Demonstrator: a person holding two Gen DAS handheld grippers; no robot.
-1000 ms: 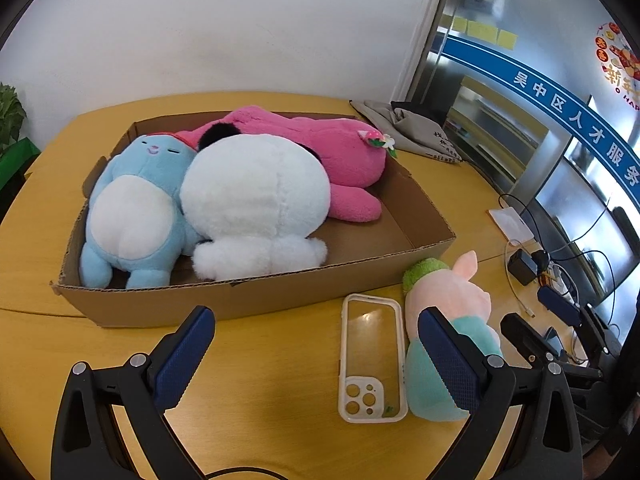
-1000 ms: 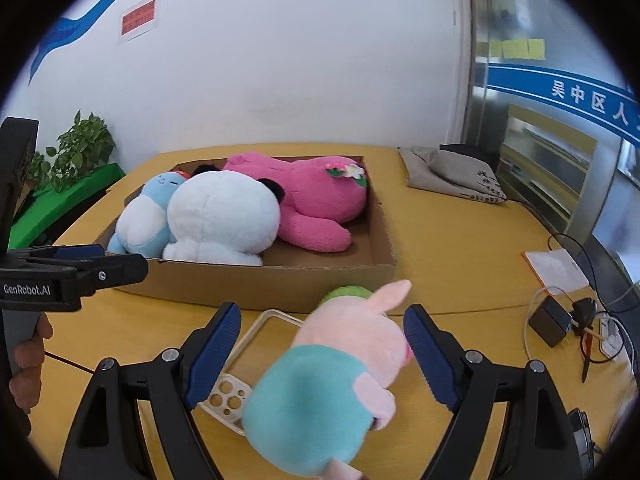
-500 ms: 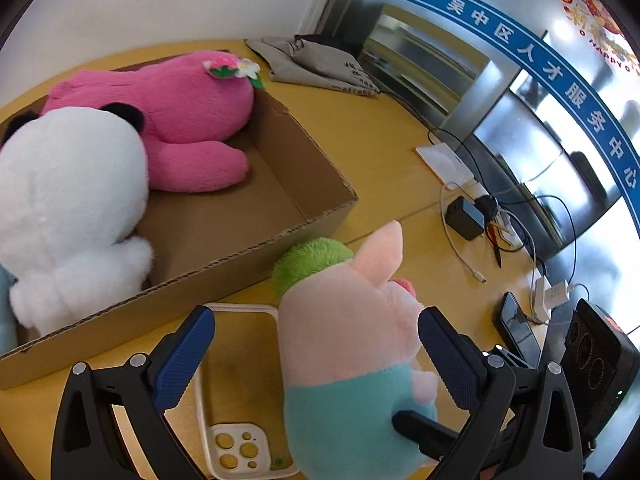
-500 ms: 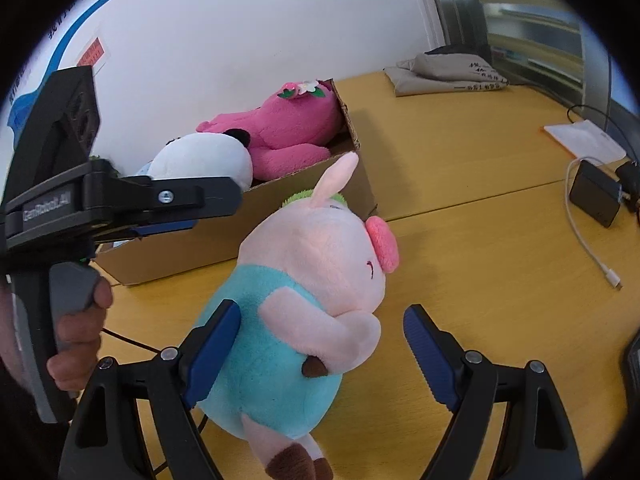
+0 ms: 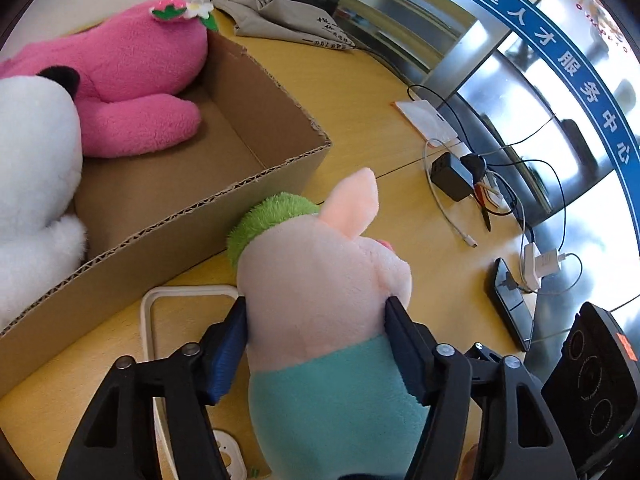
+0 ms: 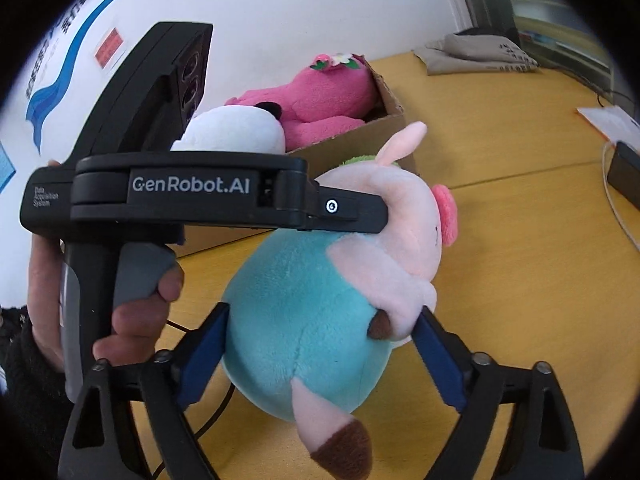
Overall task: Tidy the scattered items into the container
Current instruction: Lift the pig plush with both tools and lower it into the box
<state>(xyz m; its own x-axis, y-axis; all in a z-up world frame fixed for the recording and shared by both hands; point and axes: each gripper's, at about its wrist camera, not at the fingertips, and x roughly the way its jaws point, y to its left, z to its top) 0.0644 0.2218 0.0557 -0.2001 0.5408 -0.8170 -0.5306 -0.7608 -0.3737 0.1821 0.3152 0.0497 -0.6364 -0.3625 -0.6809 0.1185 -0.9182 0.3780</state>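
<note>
A pig plush (image 5: pixel 320 280) with a pink head and teal body (image 6: pixel 296 320) stands upright in front of the cardboard box (image 5: pixel 256 184). My left gripper (image 5: pixel 316 308) is closing around its head, and both blue pads touch the sides. One left finger (image 6: pixel 352 208) crosses the pig's neck in the right wrist view. My right gripper (image 6: pixel 324 316) is shut on the teal body from below. A white phone case (image 5: pixel 148 308) lies on the table under the left finger. Pink (image 5: pixel 132 60) and white (image 5: pixel 32 160) plushes lie in the box.
A charger (image 5: pixel 448 176), cables, a phone (image 5: pixel 512 304) and a paper (image 5: pixel 428 120) lie on the table to the right. A grey cloth bag (image 5: pixel 288 16) sits behind the box. A person's hand (image 6: pixel 132 320) holds the left gripper's handle.
The left gripper swung right from the box front to the pig, and its jaws narrowed onto the head. The pig went from lying to upright between the right fingers.
</note>
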